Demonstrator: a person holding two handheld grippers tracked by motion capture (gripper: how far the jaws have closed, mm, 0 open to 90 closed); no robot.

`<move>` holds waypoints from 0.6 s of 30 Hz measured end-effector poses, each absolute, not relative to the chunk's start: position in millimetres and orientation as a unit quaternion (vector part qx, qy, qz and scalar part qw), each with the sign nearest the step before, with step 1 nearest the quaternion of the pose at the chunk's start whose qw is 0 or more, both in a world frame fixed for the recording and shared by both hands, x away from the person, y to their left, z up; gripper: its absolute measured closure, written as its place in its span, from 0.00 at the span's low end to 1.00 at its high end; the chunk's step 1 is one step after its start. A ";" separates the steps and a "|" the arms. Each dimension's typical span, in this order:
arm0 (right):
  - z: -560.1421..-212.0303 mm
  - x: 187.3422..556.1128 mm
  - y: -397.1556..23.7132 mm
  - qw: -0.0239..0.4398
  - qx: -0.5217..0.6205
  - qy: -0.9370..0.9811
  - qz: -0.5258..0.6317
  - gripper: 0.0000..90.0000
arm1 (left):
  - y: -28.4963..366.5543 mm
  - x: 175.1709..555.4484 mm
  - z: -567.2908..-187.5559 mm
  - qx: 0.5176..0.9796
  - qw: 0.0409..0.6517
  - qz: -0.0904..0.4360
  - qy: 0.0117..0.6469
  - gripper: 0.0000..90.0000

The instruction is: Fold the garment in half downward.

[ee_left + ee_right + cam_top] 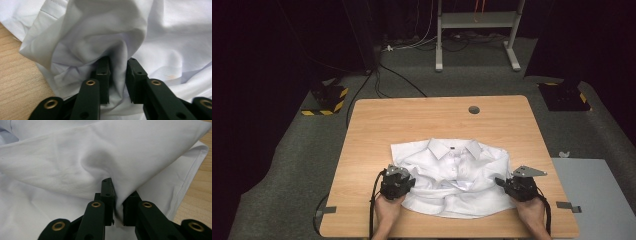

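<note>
A white collared shirt (452, 175) lies front up and rumpled on the near half of the wooden table (412, 120). My left gripper (409, 181) is at the shirt's left side. In the left gripper view a raised fold of the shirt (100, 37) stands between the jaws of the left gripper (118, 60), which are a little apart and slack on it. My right gripper (501, 182) is at the shirt's right side. In the right gripper view the right gripper (120, 188) pinches a fold of the shirt (112, 152) tightly near its hemmed edge.
A round cable hole (473, 109) sits in the table's far middle. Beyond the table are a white metal stand (477, 20), floor cables and two yellow-black striped bases (329, 97) (564, 95). A grey board (592, 195) lies to the right of the table.
</note>
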State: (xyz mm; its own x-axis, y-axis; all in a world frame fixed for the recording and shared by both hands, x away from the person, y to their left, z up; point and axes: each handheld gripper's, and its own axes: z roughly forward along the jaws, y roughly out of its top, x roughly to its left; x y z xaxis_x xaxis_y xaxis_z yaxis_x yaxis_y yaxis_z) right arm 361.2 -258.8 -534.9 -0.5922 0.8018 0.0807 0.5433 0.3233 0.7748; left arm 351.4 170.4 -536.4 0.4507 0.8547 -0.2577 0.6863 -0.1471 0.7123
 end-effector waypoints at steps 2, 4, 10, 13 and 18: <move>-534.2 360.1 -259.3 0.164 0.422 0.795 0.404 0.82 | 169.9 349.7 -534.5 0.750 0.409 0.102 0.510 0.76; -532.4 358.3 -259.1 0.174 0.423 0.792 0.404 0.69 | 169.5 347.4 -532.1 0.746 0.423 0.102 0.504 0.64; -524.6 354.9 -261.6 0.189 0.421 0.784 0.415 0.48 | 168.5 341.0 -520.8 0.737 0.442 0.119 0.498 0.42; -520.0 354.0 -263.0 0.194 0.421 0.778 0.424 0.42 | 170.3 338.4 -514.1 0.727 0.453 0.126 0.500 0.35; -512.6 355.4 -260.7 0.207 0.416 0.769 0.438 0.36 | 175.8 337.7 -500.0 0.715 0.463 0.141 0.503 0.27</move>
